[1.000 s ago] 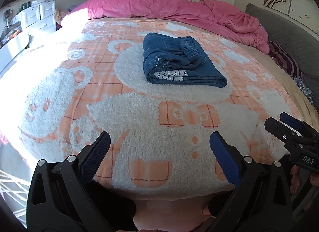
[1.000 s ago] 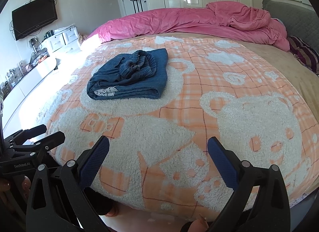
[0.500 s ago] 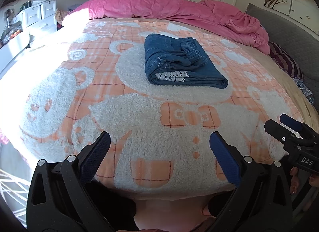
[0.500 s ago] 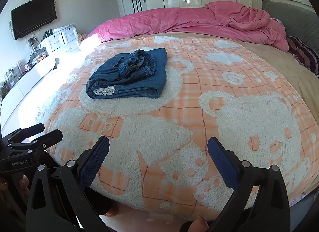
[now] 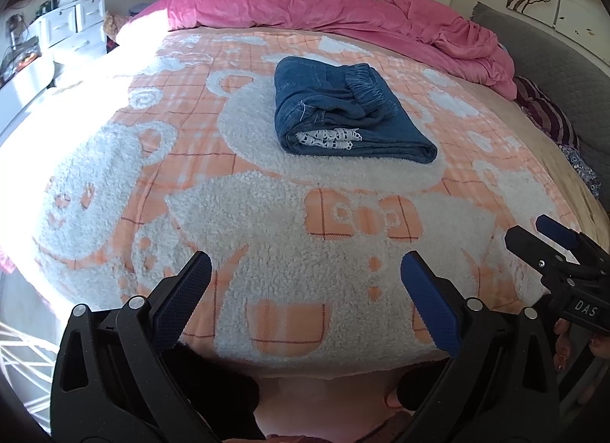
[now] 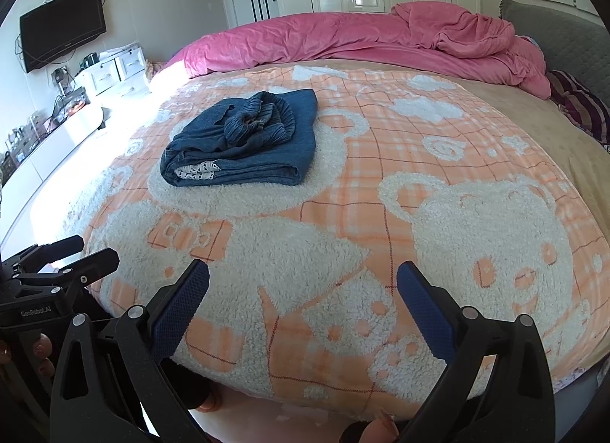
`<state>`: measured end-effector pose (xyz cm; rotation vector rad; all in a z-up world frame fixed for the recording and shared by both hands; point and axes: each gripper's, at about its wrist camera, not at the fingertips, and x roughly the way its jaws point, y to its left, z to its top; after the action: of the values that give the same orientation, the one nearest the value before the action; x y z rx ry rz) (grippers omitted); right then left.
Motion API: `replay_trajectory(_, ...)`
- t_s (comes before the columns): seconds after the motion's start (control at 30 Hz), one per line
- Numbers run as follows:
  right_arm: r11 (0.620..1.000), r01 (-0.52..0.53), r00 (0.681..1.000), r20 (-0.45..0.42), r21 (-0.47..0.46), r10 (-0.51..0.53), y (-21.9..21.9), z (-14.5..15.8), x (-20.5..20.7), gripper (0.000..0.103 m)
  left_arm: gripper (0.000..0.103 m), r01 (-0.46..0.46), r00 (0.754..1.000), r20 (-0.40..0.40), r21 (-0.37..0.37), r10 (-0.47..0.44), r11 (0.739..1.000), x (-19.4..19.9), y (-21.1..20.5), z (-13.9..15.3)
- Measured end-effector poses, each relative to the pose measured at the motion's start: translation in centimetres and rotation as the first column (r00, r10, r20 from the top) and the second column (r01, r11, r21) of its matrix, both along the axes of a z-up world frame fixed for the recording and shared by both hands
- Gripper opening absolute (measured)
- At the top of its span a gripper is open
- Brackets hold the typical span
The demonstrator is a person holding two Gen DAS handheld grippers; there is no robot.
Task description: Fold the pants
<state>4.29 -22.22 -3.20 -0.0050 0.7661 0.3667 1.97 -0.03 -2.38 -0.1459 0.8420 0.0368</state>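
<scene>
The left gripper (image 5: 305, 271) and right gripper (image 6: 303, 283) hang empty, blue ribbed fingers spread wide, over a fleecy orange bear-print blanket (image 5: 267, 222) where folded denim pants (image 5: 343, 115), lace trim showing, lie mid-bed, well apart.

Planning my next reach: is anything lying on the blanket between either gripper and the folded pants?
Nothing visible. Between the open left gripper, the open right gripper and the folded pants, there is only bare bear-pattern blanket. The pink duvet lies beyond the pants, out of the way.
</scene>
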Motion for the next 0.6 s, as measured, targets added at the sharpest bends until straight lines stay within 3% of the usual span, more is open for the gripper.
replay_trajectory(0.6,1.0,-0.007,0.999,-0.041,-0.007,0.007,0.6,-1.1,1.7,0.098,0.093,0.011,0.999,-0.032,0.01,-0.011,1.0,0.8,0.6,-0.4)
